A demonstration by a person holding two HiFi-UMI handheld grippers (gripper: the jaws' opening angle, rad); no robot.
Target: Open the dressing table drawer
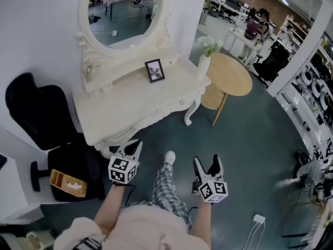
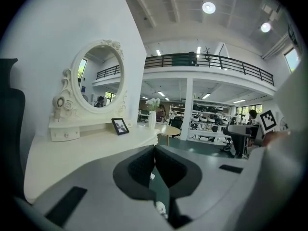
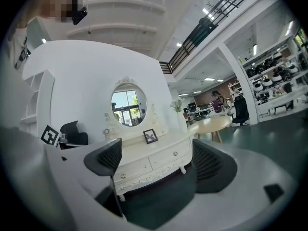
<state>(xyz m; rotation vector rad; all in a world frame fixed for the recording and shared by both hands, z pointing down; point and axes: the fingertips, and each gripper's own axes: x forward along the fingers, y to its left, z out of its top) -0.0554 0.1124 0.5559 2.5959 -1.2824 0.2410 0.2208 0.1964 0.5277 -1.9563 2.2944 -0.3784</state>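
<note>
Dressing table [image 1: 136, 99] drawers closed flush; both grippers clear of the table.
Two drawers, one [image 3: 131, 169] beside the other [image 3: 169, 156], sit under the tabletop. Left gripper [image 1: 134, 146] hovers near the table's front edge, jaws pressed together on nothing. Right gripper [image 1: 208, 162] hangs farther out in front of the table, jaws spread wide, empty. Picture frame [image 1: 154, 70] stands on the tabletop below the oval mirror [image 1: 125, 9].

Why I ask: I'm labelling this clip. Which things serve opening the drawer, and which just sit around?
For the job: dressing table, its drawers, left gripper, right gripper.
Lying about: picture frame, flower vase, round table, black chair.
</note>
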